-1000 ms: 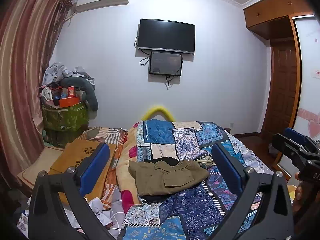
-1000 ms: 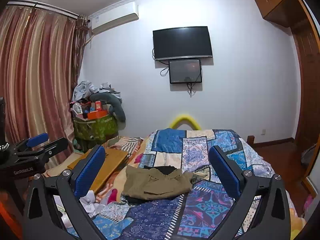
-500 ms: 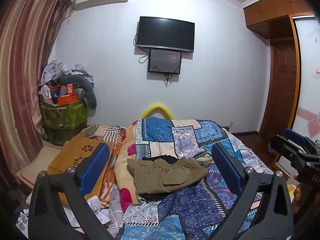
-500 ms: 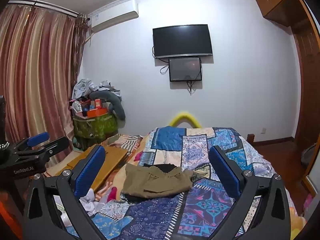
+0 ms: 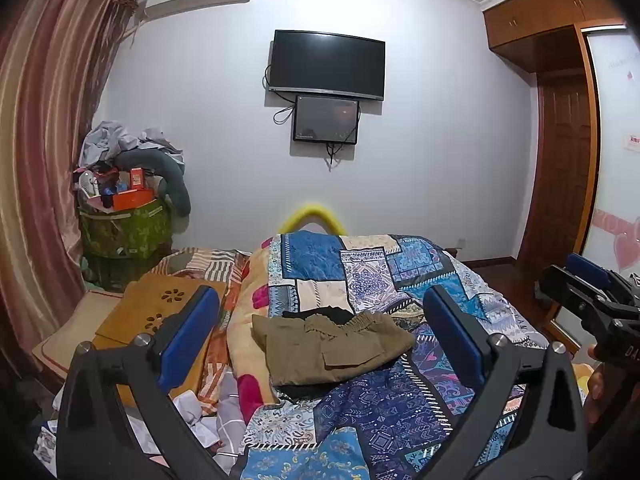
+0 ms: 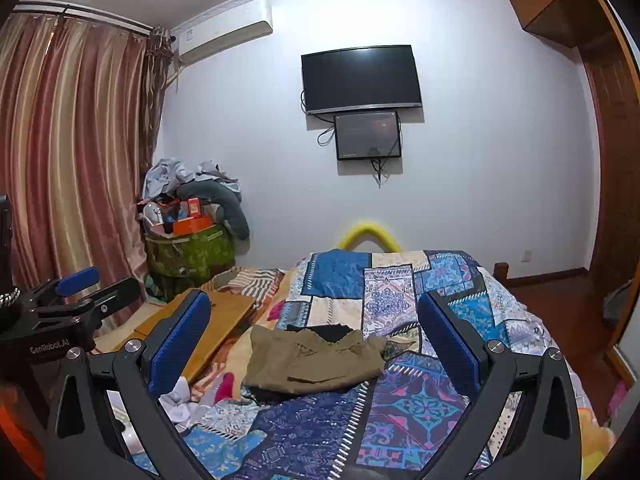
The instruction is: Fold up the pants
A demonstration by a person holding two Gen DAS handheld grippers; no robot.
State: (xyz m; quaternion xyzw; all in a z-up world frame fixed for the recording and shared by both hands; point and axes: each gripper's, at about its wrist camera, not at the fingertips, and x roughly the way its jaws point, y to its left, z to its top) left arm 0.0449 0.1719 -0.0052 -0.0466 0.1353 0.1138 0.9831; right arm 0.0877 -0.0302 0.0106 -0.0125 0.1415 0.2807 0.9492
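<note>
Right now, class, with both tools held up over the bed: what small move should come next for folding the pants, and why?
Probably bring both tools forward and down toward the olive pants. The left tool and right tool are both open, empty and well short of the cloth. The pants lie in a folded bundle on the patchwork quilt over a dark garment, so any further tidying needs contact first.

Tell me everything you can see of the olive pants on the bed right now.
The olive pants are khaki-olive woven cloth, folded into a compact rectangle with the gathered waistband toward the far wall and a pocket flap on top. They lie flat on the patchwork quilt, atop a dark garment that peeks out behind and underneath. Neither hand-held gripper touches them.
</note>
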